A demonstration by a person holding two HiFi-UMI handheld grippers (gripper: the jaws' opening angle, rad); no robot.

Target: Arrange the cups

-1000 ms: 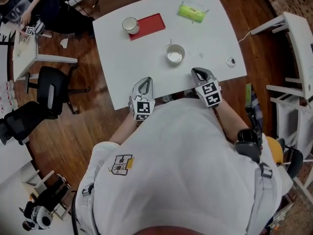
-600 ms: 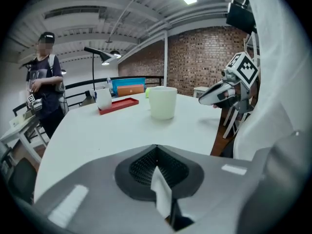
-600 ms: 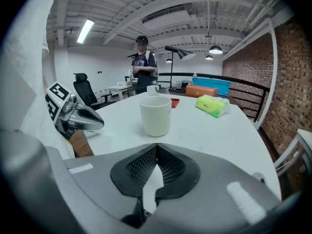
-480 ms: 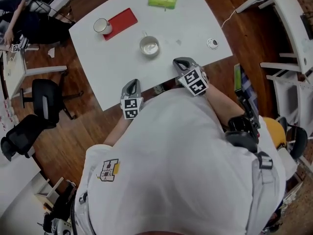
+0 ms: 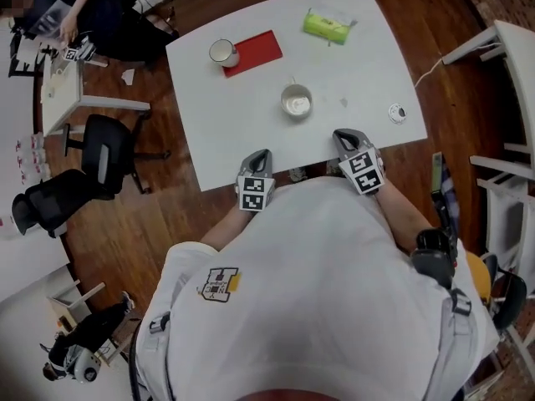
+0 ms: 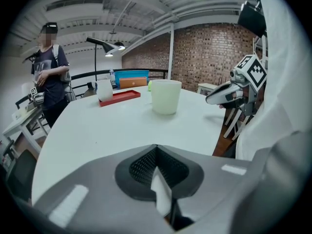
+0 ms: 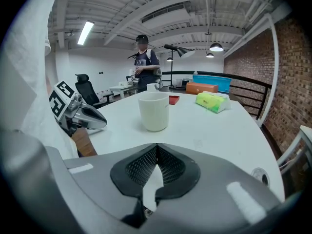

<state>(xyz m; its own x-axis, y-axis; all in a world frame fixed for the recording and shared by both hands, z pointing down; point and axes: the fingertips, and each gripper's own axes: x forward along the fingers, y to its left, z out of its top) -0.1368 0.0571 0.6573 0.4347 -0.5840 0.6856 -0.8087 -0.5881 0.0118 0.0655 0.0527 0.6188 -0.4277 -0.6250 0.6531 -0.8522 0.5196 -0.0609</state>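
Still, both of your tongs are closed with nothing between them, just as they were a second ago: the left tongs (image 5: 260,154) sit at the near edge of the white worktop (image 5: 368,73), and the right tongs (image 5: 342,134) sit at the same edge further right, the pair well apart and both pointing across the worktop. The pale handleless ceramic cup (image 5: 297,102) stands upright near the middle of the worktop, ahead of the gap between your tongs and closer to the right one, touching neither. The white mug (image 5: 223,53) stands upright at the far left, on the left end of the flat red rectangular mat (image 5: 257,48). Neither cup has shifted against the mat or against the green wrapped packet (image 5: 327,25) lying near the far edge. A small round dark-centred object (image 5: 397,113) lies near the right edge of the worktop. Your head camera has swung about over the last second, so the worktop sits differently in view, but the layout on it is the same.
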